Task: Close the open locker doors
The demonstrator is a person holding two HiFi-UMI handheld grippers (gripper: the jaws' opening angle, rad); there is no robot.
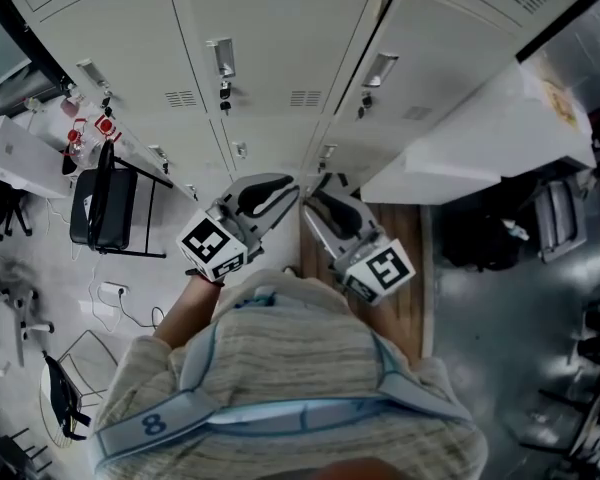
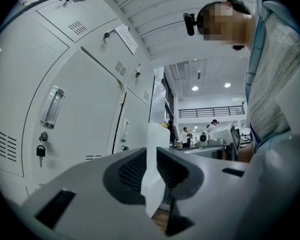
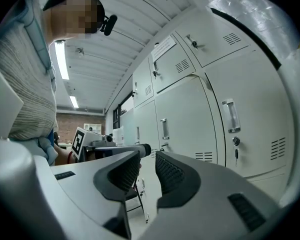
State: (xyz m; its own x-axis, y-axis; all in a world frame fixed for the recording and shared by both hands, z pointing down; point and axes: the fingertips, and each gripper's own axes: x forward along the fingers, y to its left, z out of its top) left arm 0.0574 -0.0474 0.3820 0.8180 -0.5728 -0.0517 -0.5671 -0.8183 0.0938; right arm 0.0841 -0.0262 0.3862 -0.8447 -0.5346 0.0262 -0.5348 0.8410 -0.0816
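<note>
In front of the lockers [image 1: 270, 38], left gripper [image 1: 286, 186] and right gripper [image 1: 316, 196] slightly parted, empty, open door [image 1: 480, 133] hiding its locker's inside.

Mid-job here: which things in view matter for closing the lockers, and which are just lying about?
For the job: open locker door, left gripper, right gripper, both open.
Lying about: black chair, key hanging in a closed locker's lock.

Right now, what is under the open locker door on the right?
A brown wooden-looking strip shows below the open locker door. The door itself covers whatever lies further under it.
</note>
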